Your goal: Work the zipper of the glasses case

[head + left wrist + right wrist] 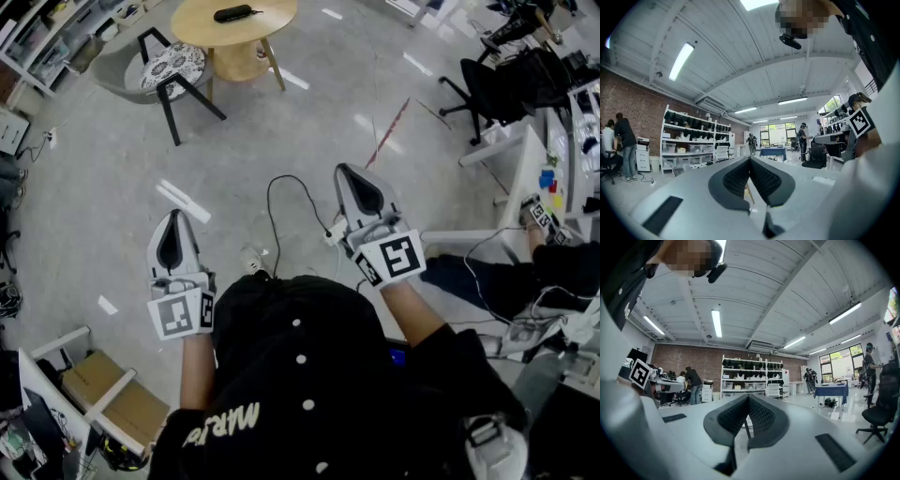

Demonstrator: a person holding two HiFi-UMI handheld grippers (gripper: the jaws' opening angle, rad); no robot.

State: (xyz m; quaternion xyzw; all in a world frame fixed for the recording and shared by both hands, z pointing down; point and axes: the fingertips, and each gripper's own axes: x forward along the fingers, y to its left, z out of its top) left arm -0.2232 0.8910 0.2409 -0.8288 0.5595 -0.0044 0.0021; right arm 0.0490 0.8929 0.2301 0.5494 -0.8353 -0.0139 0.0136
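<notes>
Black cloth (309, 375) of the person's top fills 6 o'clock in the head view. White lettering (220, 422) runs across it, upside down and too creased to read. Just beyond, both hands hold their tools level above the floor (94, 187): the left tongs (172, 217) at 9 o'clock and the right tongs (343, 171) near 1 o'clock, each with a square black-and-white marker on its cube. In each gripper view the ribbed black pads (736, 178) meet at the tip, fully closed with nothing between them.

Pale grey and glossy, that floor reflects the lights. A black cable (272, 202) loops across its middle, a red line (394, 127) runs at 1 o'clock, and a cardboard box (103, 398) sits at 8 o'clock. Farther off, at 11 o'clock, a chair (175, 64) with a patterned seat stands beside a round wooden bench (272, 23). The black glasses case (234, 13) lies on that bench toward 12 o'clock, well apart from both tongs. Farthest, the gripper views show a brick wall (684, 364), white shelves (750, 376) and a white beamed ceiling (778, 287) with strip lights.
</notes>
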